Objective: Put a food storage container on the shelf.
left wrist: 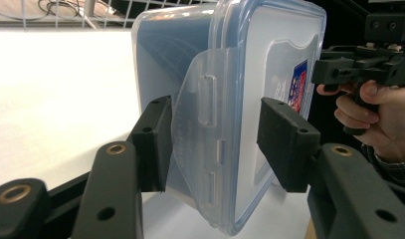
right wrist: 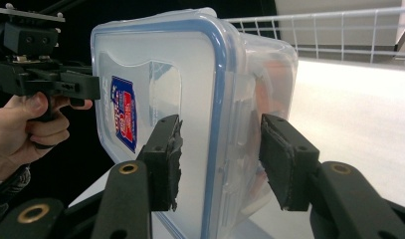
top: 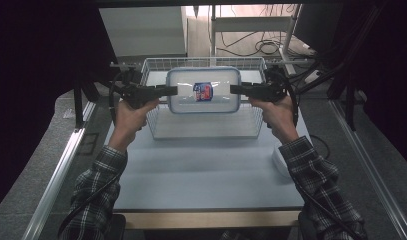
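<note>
Held above the wire basket (top: 156, 127), the lidded plastic container (top: 203, 90) hangs between the left gripper (top: 172, 90) and the right gripper (top: 235, 89), each with its jaws pinching one short end, lid and base between the pads.

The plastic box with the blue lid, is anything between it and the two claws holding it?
No. The left claw and the right claw each clamp one end of the plastic box directly, with nothing visible in between. It hangs above the wire basket.
</note>
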Demonstrator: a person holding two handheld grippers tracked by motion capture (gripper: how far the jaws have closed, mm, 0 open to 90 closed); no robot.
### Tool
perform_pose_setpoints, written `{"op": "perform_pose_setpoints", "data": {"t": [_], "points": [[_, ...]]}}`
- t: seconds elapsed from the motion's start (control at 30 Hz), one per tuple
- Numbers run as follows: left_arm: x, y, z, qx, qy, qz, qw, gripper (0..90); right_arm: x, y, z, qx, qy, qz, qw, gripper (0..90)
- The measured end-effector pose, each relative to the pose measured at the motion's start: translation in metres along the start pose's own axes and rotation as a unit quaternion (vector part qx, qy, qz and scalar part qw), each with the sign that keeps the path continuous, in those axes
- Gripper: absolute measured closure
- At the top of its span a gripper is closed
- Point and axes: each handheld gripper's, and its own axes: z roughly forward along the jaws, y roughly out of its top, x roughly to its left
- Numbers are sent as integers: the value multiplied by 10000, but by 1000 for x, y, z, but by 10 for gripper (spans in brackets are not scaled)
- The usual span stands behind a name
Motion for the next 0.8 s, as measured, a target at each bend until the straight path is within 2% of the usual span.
{"op": "perform_pose_setpoints", "data": {"t": [0.17,0.37,0.53,0.67,0.8], "points": [[10,9,3,-21,-54,-50,10000,491,-4,11,5,-1,-58,31,10000,518],[22,20,10,-51,-19,-247,9997,488,-13,18,17,-34,-106,140,9998,515],[27,23,14,-85,-22,-238,9997,485,-19,22,21,-61,-113,245,9996,510],[30,21,15,-161,-63,-134,9998,480,-22,22,22,-116,-120,346,9993,506],[33,20,16,-225,-139,-114,9996,483,-21,20,22,-162,-143,324,9992,504]]}}
